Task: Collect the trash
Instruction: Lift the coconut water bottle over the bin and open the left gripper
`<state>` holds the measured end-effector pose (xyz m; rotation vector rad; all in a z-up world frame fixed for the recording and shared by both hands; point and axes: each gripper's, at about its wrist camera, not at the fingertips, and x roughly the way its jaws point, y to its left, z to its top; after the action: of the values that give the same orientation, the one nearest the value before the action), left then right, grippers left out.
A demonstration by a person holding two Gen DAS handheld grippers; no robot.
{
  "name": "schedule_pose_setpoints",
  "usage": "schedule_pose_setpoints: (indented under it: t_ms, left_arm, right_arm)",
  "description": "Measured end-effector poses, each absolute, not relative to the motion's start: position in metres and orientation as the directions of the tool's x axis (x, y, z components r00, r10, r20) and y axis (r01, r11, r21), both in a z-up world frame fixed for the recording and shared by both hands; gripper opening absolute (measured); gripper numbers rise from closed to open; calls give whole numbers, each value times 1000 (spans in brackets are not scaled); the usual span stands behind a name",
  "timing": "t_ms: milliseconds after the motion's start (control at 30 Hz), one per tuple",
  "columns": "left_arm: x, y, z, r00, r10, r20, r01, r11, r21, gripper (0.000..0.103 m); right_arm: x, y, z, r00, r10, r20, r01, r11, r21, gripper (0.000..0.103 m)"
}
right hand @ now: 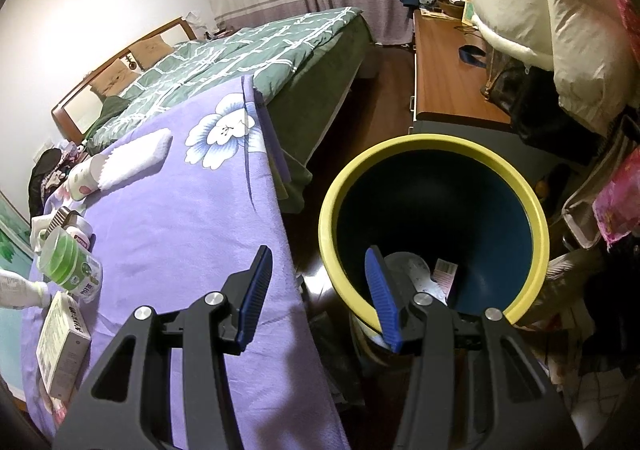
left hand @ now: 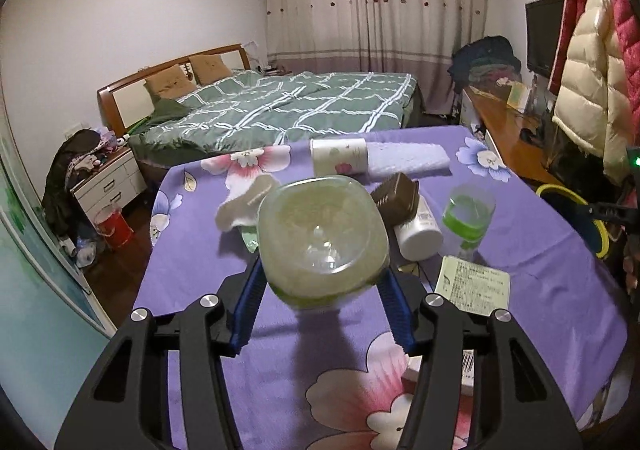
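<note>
- Fingers of the left gripper (left hand: 322,286) clench a clear bottle (left hand: 323,238), lifted above the worktop (left hand: 540,250).
- Right gripper (right hand: 320,290) fingers stand apart, empty, by the bin (right hand: 532,210).
- Bottle looks light, slick, crushable; hold its waist gently.

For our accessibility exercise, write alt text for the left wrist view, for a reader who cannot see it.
The left gripper holds a clear plastic bottle between its blue jaws, bottom toward the camera, above a purple flowered tablecloth. Behind lie a white bottle, a green-banded jar, a paper cup and a small box.
</note>
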<state>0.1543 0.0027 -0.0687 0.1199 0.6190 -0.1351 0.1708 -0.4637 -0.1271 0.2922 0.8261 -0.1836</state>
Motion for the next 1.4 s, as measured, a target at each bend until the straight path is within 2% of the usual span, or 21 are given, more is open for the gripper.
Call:
schedule_pose_setpoints:
  t_ms: [300, 700, 1067, 1400]
  left_arm:
    - [146, -5, -56, 829, -80, -554, 160, 982, 98, 52]
    - [136, -34, -15, 845, -140, -516, 216, 972, 90, 52]
    - [143, -133, 29, 805, -328, -495, 409, 911, 61, 52]
    - [168, -275, 25, 654, -564, -504, 644, 765, -20, 52]
  right_arm:
    - [168, -466, -126, 671, -43, -740, 268, 945, 189, 46]
    - [152, -475, -115, 694, -51, -718, 277, 940, 201, 46]
    - [131, -512, -114, 708, -97, -699, 337, 917, 214, 46]
    - [105, -564, -117, 711, -151, -687, 407, 885, 227, 46]
